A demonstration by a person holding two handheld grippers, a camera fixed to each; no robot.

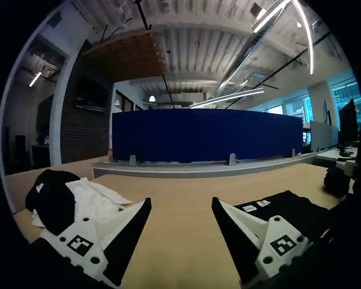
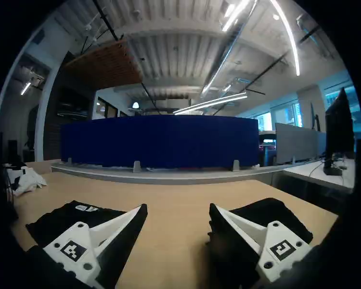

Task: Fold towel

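Left gripper (image 1: pixel 180 202) and right gripper (image 2: pixel 177 208) hover over the table (image 1: pixel 180 241), jaws released and empty. Step in hand is probably the approach. The next move calls for pinching the near edge of the black towel (image 2: pixel 70 214).

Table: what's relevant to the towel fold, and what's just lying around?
Job (likely): black cloth with white labels, spread flat; left gripper, open; right gripper, open.
Lying about: black-and-white cloth pile; folded black cloth; blue partition; monitor.
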